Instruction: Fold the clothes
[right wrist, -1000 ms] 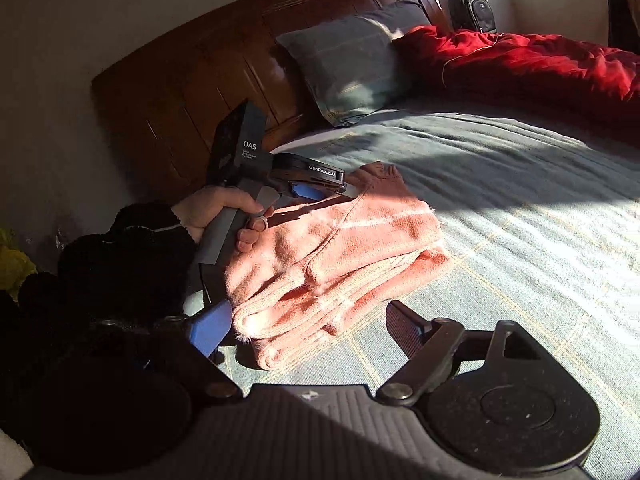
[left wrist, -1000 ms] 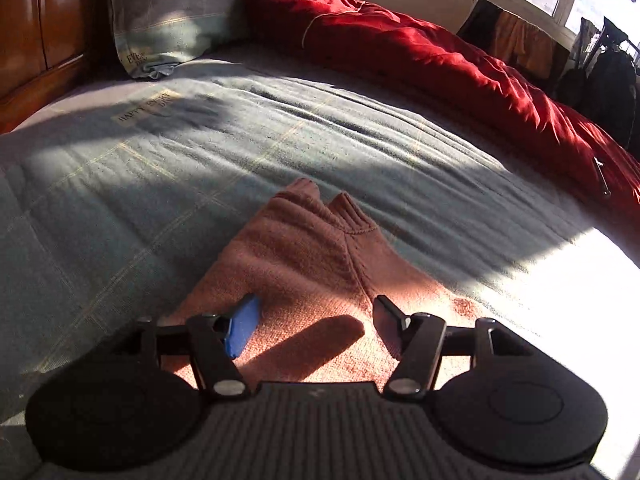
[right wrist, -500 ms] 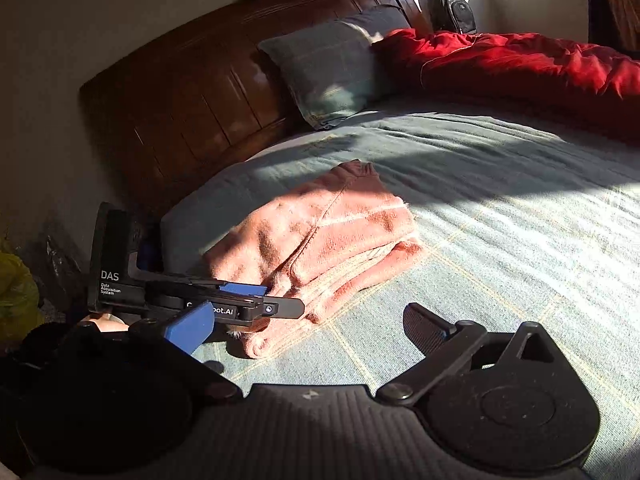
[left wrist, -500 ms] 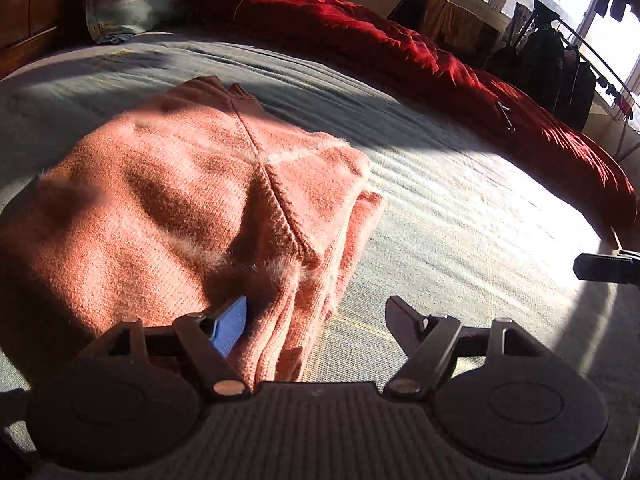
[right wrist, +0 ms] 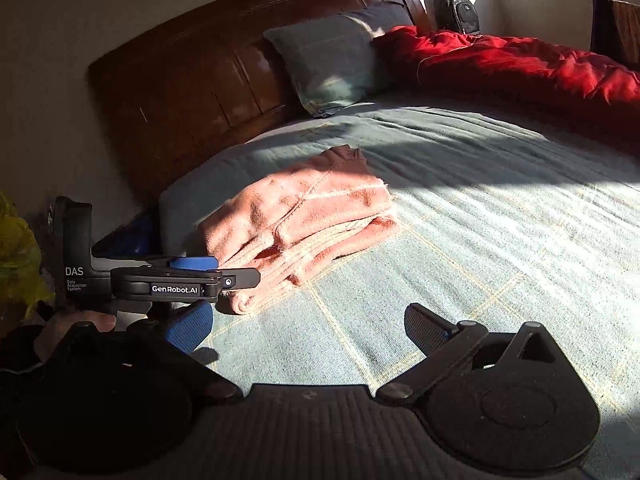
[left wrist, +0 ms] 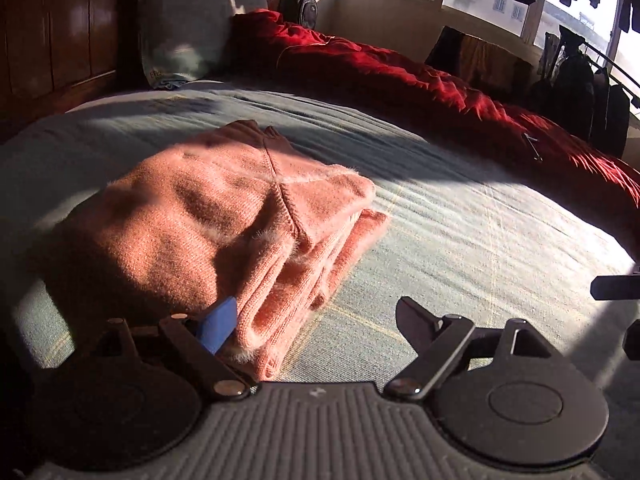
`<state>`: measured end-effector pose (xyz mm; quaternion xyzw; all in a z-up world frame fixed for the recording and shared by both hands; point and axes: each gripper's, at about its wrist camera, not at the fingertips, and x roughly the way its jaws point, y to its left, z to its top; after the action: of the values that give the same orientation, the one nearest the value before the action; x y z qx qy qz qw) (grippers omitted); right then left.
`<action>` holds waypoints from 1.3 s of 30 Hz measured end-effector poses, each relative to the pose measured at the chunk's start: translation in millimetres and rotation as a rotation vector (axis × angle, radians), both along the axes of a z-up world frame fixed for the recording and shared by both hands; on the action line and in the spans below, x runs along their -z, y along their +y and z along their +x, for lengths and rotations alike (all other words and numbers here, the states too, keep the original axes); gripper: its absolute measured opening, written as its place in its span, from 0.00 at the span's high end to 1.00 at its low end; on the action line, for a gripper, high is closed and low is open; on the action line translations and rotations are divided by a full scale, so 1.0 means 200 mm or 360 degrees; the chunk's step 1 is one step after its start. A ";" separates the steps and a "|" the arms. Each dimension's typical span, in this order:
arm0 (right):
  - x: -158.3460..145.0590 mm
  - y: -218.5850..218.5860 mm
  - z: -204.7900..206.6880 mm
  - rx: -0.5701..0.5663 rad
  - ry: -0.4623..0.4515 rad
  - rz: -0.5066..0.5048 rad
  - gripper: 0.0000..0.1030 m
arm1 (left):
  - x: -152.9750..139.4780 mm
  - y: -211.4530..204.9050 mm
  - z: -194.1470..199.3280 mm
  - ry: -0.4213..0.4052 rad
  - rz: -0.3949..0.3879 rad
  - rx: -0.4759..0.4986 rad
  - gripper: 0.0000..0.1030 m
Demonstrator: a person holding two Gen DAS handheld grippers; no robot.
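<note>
Sweater (left wrist: 208,216) lying folded in a soft, fuzzy, light stack on the bed (left wrist: 460,232); layers looking apt to slide. Left gripper (left wrist: 312,320) and right gripper (right wrist: 308,330) both hovering with fingers spread, holding nothing; I'd pinch the thick folded edge.

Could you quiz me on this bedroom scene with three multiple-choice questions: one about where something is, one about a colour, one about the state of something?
1. Where does the folded sweater lie?
A. on the bedspread
B. on the pillow
C. on the floor

2. What colour is the quilt bunched along the far side of the bed?
A. green
B. red
C. white

3. How is the right gripper?
A. shut on the sweater
B. shut on nothing
C. open and empty

Answers:
1 A: it rests on the blue-grey cover, short of the pillow.
2 B: it shows bright red in sunlight.
3 C: its fingers stand wide apart over bare bedspread.
</note>
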<state>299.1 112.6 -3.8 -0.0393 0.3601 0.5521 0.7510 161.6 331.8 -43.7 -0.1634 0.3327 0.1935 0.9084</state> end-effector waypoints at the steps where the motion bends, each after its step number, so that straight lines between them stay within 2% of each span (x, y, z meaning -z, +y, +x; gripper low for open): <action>1: 0.00 -0.01 -0.01 -0.0013 -0.0011 -0.0007 0.00 | -0.01 -0.02 0.00 0.0008 0.0009 -0.0011 0.16; 6: 0.01 -0.06 -0.06 -0.0073 -0.0087 -0.0063 0.00 | -0.04 -0.14 -0.01 0.0060 0.0091 -0.0065 0.16; 9: 0.02 -0.02 -0.08 -0.0092 -0.0116 -0.0105 0.00 | -0.05 -0.19 -0.02 0.0079 0.0136 -0.0097 0.10; 13: 0.04 0.03 -0.11 -0.0118 -0.0155 -0.0160 0.00 | -0.09 -0.20 -0.06 0.0016 0.0182 -0.0136 0.09; 16: 0.05 0.08 -0.14 -0.0137 -0.0184 -0.0202 0.00 | -0.11 -0.16 -0.08 -0.0023 0.0136 -0.0160 0.09; 21: 0.06 0.15 -0.18 -0.0169 -0.0233 -0.0272 0.00 | -0.10 -0.09 -0.09 0.0006 0.0158 -0.0191 0.09; 31: 0.09 0.41 -0.18 -0.0095 -0.0314 -0.0371 0.00 | -0.07 0.07 -0.17 0.0027 0.0153 -0.0288 0.09; 36: 0.09 0.50 -0.18 -0.0100 -0.0312 -0.0374 0.00 | -0.06 0.13 -0.23 0.0021 0.0108 -0.0352 0.07; 37: 0.09 0.51 -0.18 -0.0110 -0.0315 -0.0375 0.00 | -0.06 0.14 -0.23 0.0034 0.0110 -0.0352 0.02; 39: 0.08 0.54 -0.20 -0.0130 -0.0330 -0.0374 0.00 | -0.06 0.13 -0.24 0.0052 0.0147 -0.0356 0.00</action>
<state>260.0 219.9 -19.5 -0.1981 0.3409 0.5292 0.7513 113.1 357.3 -31.0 -0.1543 0.3179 0.3113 0.8822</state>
